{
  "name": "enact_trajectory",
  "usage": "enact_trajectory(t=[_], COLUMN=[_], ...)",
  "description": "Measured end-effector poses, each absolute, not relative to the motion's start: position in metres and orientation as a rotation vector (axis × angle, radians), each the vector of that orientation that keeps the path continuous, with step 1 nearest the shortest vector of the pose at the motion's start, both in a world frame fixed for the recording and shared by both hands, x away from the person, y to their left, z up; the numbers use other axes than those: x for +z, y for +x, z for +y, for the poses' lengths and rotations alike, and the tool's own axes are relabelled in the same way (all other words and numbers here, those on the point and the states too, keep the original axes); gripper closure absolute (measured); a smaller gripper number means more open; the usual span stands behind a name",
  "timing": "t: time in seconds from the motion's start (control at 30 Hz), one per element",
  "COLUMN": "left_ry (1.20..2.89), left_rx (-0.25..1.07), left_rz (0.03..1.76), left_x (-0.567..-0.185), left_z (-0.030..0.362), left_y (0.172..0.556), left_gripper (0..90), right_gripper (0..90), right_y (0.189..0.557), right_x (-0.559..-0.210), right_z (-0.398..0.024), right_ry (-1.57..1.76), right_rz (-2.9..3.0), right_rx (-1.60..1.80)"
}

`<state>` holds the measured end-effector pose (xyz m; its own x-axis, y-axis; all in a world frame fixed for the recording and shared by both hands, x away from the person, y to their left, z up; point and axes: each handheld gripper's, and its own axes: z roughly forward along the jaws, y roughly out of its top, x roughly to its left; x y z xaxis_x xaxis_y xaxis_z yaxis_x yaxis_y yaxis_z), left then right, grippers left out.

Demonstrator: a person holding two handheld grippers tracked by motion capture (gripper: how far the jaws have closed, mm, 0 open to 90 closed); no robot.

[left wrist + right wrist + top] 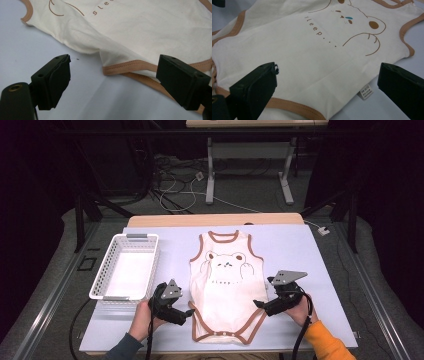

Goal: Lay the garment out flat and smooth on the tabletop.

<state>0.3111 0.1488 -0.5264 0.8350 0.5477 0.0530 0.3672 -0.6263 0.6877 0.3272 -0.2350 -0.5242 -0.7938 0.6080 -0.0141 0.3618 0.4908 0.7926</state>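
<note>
My hands reach in low from the near edge of the table (300, 245), the left tongs (189, 312) angled toward the lower left edge of the bodysuit (227, 285) and the right tongs (258, 304) toward its lower right edge, both released with the jaws spread wide and nothing pinched. The cream bodysuit lies flat, front up, in the middle of the table beside the white basket (127, 267). It has brown trim at neck, armholes and leg openings, and a bear drawing over the word "sleep".

A lab: dark curtains, floor cables (175, 190), a bare work table (300, 250).
</note>
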Motion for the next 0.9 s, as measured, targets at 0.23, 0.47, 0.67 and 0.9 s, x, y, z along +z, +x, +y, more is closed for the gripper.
enact_trajectory(t=[0.23, 0.47, 0.67, 0.9], left_ry=[2.301, 2.291, 2.286, 2.285], left_rx=[0.345, 0.349, 0.366, 0.372], left_rz=[0.665, 0.68, 0.687, 0.691], left_x=[-0.523, -0.523, -0.523, -0.522], left_z=[0.149, 0.148, 0.147, 0.146], left_y=[0.316, 0.323, 0.327, 0.331], left_gripper=[11.9, 11.2, 11.0, 10.9], right_gripper=[2.2, 2.2, 2.3, 2.3], right_y=[0.334, 0.341, 0.346, 0.352], right_x=[-0.522, -0.523, -0.523, -0.524], right_z=[-0.242, -0.245, -0.247, -0.248], right_ry=[0.849, 0.877, 0.875, 0.882], right_rz=[2.405, 2.377, 2.358, 2.357], right_rx=[1.2, 1.18, 1.17, 1.159])
